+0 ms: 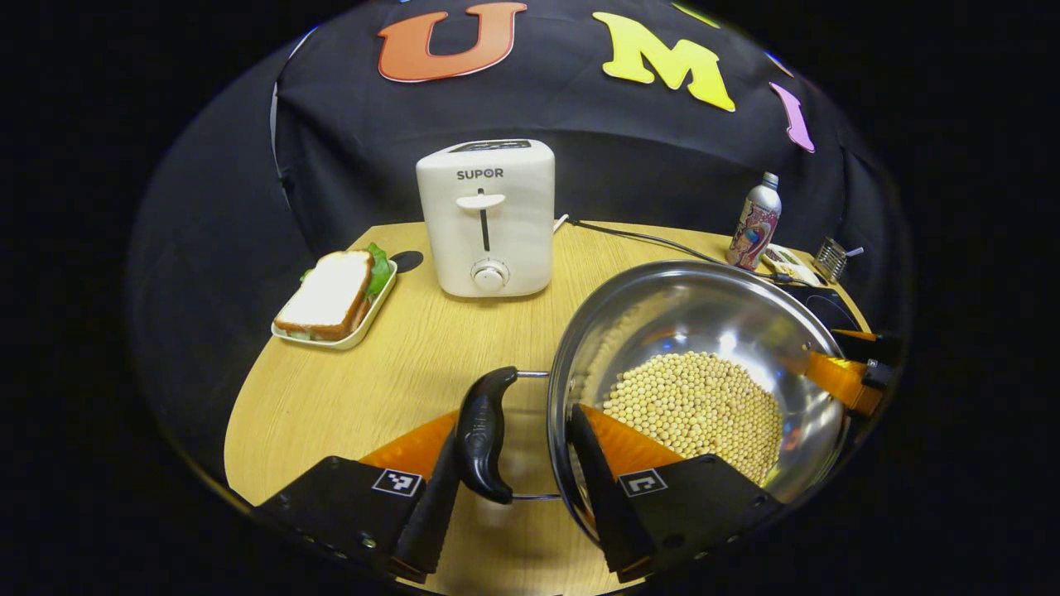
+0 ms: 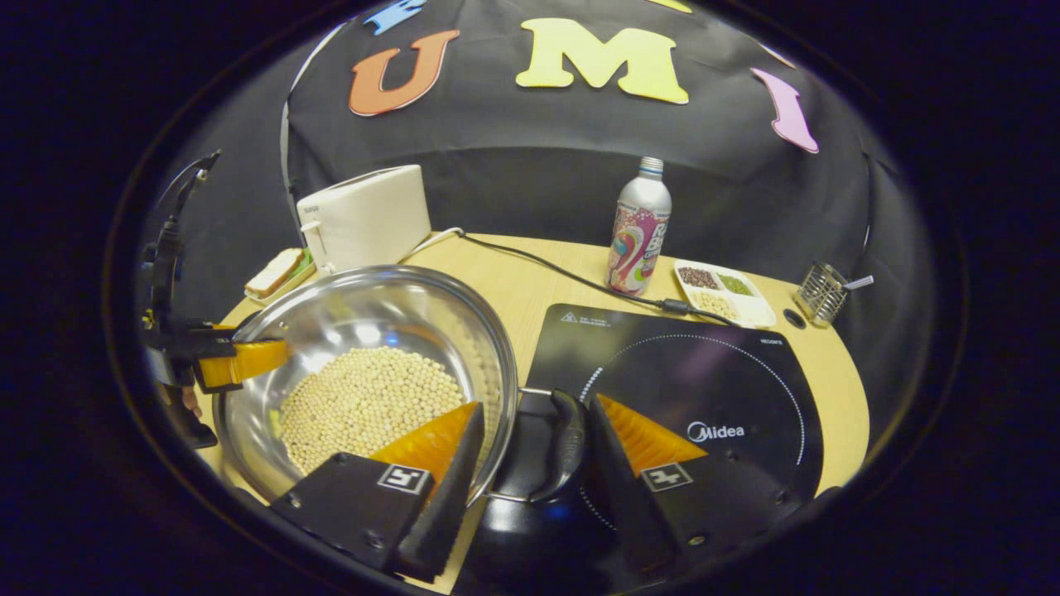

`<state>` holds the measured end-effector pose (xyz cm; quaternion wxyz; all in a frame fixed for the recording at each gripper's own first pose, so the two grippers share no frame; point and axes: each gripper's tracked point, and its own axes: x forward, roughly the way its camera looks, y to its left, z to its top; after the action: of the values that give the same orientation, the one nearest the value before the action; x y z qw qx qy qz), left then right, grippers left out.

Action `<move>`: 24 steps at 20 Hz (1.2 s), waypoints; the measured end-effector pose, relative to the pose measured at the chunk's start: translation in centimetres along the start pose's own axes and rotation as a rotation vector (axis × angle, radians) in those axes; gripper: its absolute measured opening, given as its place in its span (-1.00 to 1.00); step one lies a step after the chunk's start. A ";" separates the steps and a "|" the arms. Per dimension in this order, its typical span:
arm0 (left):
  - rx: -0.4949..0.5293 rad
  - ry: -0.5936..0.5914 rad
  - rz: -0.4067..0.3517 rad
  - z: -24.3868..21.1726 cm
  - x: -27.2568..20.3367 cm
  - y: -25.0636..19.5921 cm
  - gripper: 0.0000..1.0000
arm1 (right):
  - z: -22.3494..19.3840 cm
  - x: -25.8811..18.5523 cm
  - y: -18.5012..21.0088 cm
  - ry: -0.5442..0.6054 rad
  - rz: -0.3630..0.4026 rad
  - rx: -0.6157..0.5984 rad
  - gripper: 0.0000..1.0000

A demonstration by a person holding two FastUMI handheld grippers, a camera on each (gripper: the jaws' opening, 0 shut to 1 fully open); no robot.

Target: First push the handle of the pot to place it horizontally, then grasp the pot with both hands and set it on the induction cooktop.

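Resting on the tabletop (image 1: 331, 389), the pot (image 1: 704, 331) is seen just left of the cooktop (image 2: 704, 389), its bowl partly filled with pale beans (image 1: 696, 406). In the right gripper view the pot's rim is seen beside the cooktop's left edge, perhaps just over it; the pot is not yet set on the marked ring.

The first step is judged done: both handles lie horizontal. The left handle (image 1: 483, 434) is straddled by the left gripper (image 1: 513, 463), one finger outside the handle and the other inside the rim, over the beans. The right handle (image 2: 563, 443) is straddled likewise by the right gripper (image 2: 534, 451), one finger inside the bowl and the other over the cooktop. Both pairs of jaws are parted around handle and wall; a gap is seen on each side, so no firm clamp is read yet.

What is left, by this reading: both jaws are to be closed, the pot lifted level so that no beans are spilled, carried rightward and lowered onto the ring.

Farther back, a toaster (image 1: 487, 217), a sandwich (image 1: 331, 294) and a bottle (image 2: 639, 228) are kept well apart from the path.
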<state>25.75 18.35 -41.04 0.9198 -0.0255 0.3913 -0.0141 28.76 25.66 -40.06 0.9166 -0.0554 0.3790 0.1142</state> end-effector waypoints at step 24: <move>-0.051 -0.103 0.055 8.3 -12.0 -2.6 0.30 | 9.3 -11.7 -2.8 -0.093 0.152 0.069 -0.02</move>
<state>23.43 16.61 -26.55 0.9378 -0.0389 0.3443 0.0223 27.80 22.73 -25.21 0.9233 0.0105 0.3430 0.1726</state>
